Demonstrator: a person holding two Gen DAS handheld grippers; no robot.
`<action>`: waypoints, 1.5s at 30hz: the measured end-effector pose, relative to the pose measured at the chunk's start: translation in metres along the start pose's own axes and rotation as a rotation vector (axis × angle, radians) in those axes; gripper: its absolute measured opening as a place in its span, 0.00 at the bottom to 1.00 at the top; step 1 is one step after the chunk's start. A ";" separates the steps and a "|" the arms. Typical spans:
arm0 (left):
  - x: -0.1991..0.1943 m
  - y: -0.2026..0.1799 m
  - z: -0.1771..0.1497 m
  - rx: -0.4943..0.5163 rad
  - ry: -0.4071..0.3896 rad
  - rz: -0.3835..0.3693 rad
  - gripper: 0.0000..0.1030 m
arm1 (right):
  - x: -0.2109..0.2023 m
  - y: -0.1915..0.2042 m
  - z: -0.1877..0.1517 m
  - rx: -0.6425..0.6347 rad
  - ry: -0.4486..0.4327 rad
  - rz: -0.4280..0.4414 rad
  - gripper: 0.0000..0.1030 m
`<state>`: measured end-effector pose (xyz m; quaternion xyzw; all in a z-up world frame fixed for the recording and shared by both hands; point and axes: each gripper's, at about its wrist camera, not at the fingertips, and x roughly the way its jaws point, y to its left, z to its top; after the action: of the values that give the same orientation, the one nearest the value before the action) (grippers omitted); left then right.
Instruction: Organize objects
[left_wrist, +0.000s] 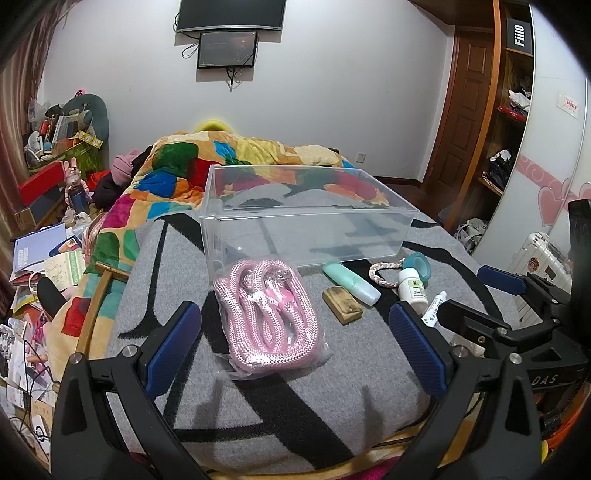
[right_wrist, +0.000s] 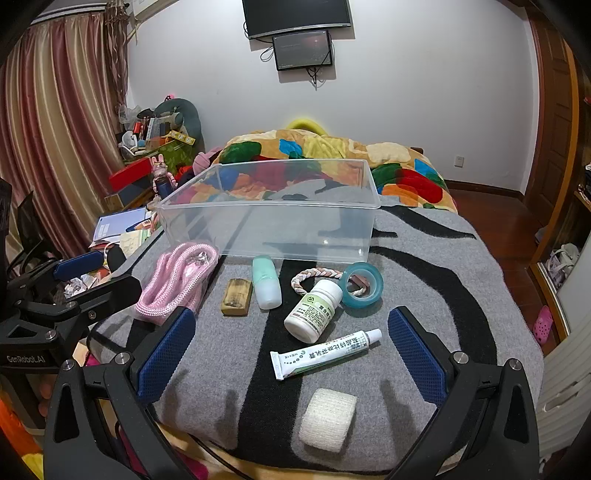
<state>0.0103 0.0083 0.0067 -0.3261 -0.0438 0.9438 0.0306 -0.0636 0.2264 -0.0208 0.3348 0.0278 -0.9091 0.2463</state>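
Note:
A clear plastic bin (left_wrist: 404, 221) (right_wrist: 364, 236) stands empty on the grey blanket. In front of it lie a bagged pink rope (left_wrist: 269, 314) (right_wrist: 173, 284), a wooden block (left_wrist: 342, 305) (right_wrist: 236, 297), a mint bottle (left_wrist: 351, 282) (right_wrist: 266, 282), a braided ring (left_wrist: 382, 275) (right_wrist: 314, 275), a teal tape roll (left_wrist: 417, 266) (right_wrist: 362, 284), a white pill bottle (left_wrist: 413, 290) (right_wrist: 314, 310), an ointment tube (right_wrist: 325, 354) and a bandage roll (right_wrist: 327, 419). My left gripper (left_wrist: 295, 347) is open around the rope's near end. My right gripper (right_wrist: 291, 354) is open, the tube between its fingers.
A colourful quilt (left_wrist: 236, 162) lies behind the bin. Clutter of boxes and papers (left_wrist: 48, 236) covers the floor to the left. A white suitcase (left_wrist: 543, 262) and wardrobe shelves (left_wrist: 506, 122) stand to the right. The bed edge is just below both grippers.

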 end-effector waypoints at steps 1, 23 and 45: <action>0.000 0.000 0.000 0.000 0.001 0.000 1.00 | 0.000 -0.001 0.000 0.000 0.000 0.001 1.00; 0.000 0.000 -0.001 -0.006 0.007 -0.002 1.00 | -0.001 0.001 0.000 0.009 0.008 0.014 1.00; 0.000 0.001 -0.001 -0.006 0.007 -0.003 1.00 | -0.001 0.001 0.000 0.009 0.008 0.014 1.00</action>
<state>0.0108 0.0075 0.0056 -0.3294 -0.0470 0.9425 0.0310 -0.0626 0.2260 -0.0199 0.3397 0.0223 -0.9062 0.2507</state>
